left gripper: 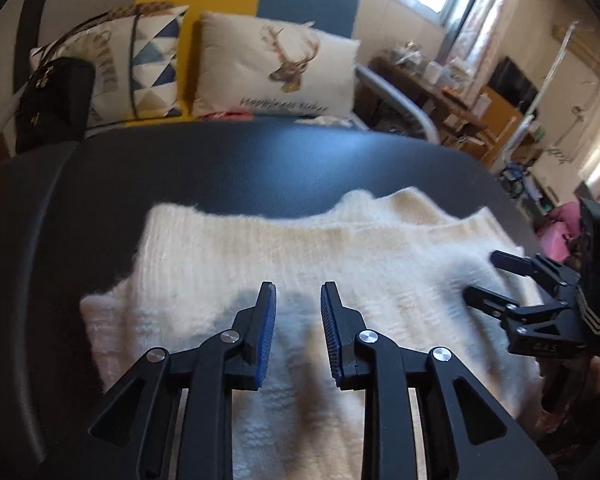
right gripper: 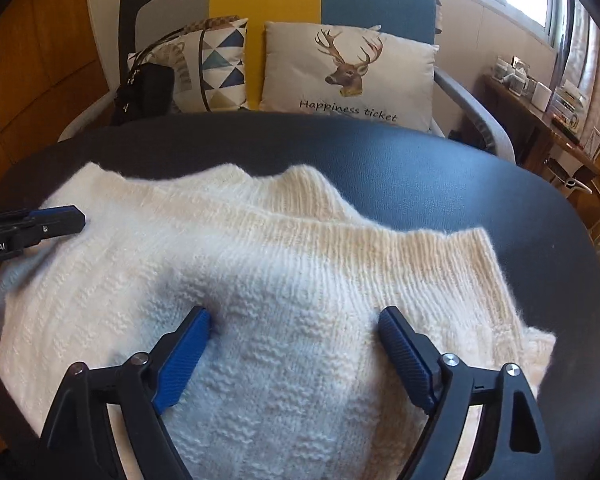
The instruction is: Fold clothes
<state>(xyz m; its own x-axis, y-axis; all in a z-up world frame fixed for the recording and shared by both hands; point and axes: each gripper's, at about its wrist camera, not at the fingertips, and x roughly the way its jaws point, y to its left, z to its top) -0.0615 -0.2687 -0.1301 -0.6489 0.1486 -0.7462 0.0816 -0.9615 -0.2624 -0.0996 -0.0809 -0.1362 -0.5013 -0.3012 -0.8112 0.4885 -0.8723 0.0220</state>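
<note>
Both tongs tilt down over the sweater (right gripper: 260,280) spread on the dark table (right gripper: 460,176). Left tongs (left gripper: 298,300) stand slightly parted above the knit, gripping nothing. Right tongs (right gripper: 294,320) gape wide, tips at the knit with nothing clamped. Sweater lies directly under both.

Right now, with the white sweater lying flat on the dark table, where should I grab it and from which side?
Probably the ribbed edge of the white knit sweater, at its far right corner. It lies flat along bare dark table, so a finger could slide under from the right. The right gripper is open over the flat middle, which offers nothing to pinch.
</note>
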